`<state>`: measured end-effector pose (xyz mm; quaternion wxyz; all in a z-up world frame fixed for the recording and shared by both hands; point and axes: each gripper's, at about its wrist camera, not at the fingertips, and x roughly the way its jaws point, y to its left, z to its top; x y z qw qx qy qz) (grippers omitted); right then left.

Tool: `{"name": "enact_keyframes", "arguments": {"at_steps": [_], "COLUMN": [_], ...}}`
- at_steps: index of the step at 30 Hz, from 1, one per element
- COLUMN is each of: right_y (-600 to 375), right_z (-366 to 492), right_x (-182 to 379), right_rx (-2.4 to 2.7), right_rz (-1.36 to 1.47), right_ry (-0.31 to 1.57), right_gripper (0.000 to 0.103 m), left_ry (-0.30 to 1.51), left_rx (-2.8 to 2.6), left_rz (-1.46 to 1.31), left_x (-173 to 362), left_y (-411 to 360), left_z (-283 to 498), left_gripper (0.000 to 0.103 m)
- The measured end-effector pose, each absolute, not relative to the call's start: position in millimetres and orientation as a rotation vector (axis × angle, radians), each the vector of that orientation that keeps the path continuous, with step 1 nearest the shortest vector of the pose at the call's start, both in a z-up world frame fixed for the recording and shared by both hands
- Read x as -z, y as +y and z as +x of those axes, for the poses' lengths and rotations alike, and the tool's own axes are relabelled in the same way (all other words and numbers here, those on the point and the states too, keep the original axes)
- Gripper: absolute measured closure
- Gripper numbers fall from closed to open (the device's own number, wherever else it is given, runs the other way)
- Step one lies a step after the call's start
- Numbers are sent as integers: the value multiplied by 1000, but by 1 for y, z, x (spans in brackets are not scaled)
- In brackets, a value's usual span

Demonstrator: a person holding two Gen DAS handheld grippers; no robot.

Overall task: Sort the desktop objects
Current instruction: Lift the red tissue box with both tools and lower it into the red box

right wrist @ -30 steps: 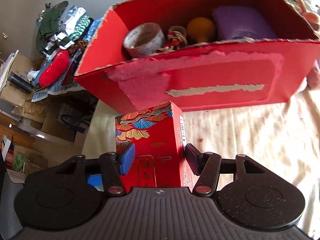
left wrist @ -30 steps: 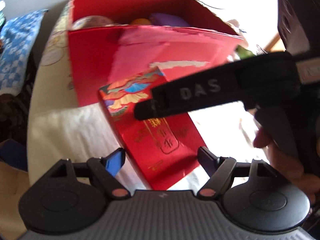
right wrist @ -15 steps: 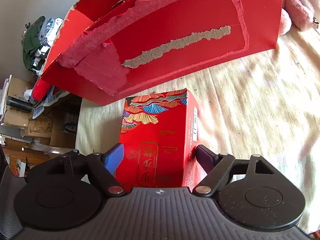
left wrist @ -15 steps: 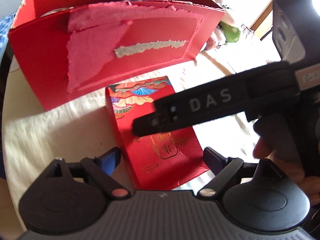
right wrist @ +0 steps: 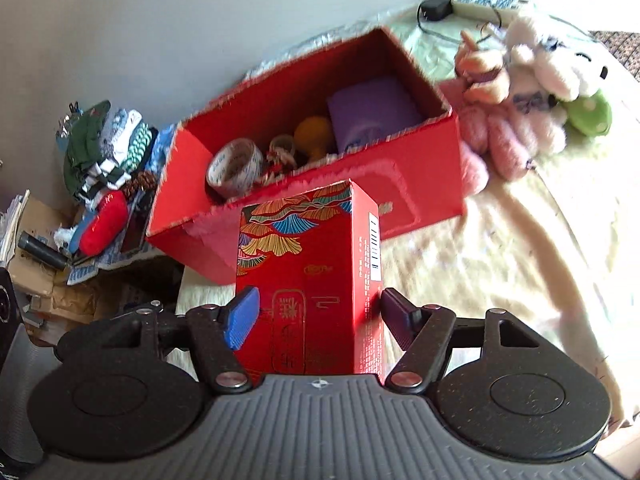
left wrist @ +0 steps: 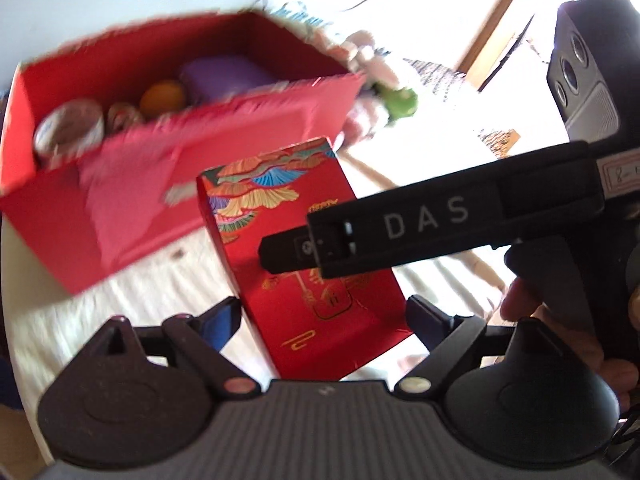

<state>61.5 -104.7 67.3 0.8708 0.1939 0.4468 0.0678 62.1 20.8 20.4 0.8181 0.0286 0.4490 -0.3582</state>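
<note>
Two grippers flank one red carton (right wrist: 308, 280). The right gripper (right wrist: 316, 316) is closing, its pads at the carton's sides — real contact I cannot confirm. The left gripper (left wrist: 322, 320) stands wide, pads clear. The carton's long axis runs away toward the open red box (right wrist: 424, 168), just beyond it — bare cream cloth (right wrist: 500, 260) lies rightward.

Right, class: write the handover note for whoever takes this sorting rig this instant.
Left hand-held gripper: open, straddling the patterned red box.
Right hand-held gripper: jaws closing around the same box; firm contact unclear.
Done: tape roll, orange object and purple pack lie in the open red bin.
Left: probably the patterned box goes into the bin; plush toys sit beside it.
</note>
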Motion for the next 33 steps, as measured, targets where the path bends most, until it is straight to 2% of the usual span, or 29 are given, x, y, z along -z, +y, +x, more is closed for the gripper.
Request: {"name": "enact_keyframes", "arguments": {"at_steps": [7, 13, 22, 33], "right_y": [-116, -113, -77, -56], "right_z": [89, 156, 234, 251], "right_x": [-111, -116, -79, -34], "right_rx": [-157, -276, -480, -607], "right_rz": [312, 286, 248, 219], "right_ry": [766, 757, 884, 1067], "right_gripper": [33, 33, 33, 33], "left_ry": [794, 742, 840, 977], "left_rx": [786, 673, 458, 276], "left_rz": [72, 68, 14, 0], "left_x": [-78, -101, -86, -40], "left_y": [-1, 2, 37, 68], "left_z": [81, 131, 204, 218], "left_gripper": [15, 15, 15, 15]}}
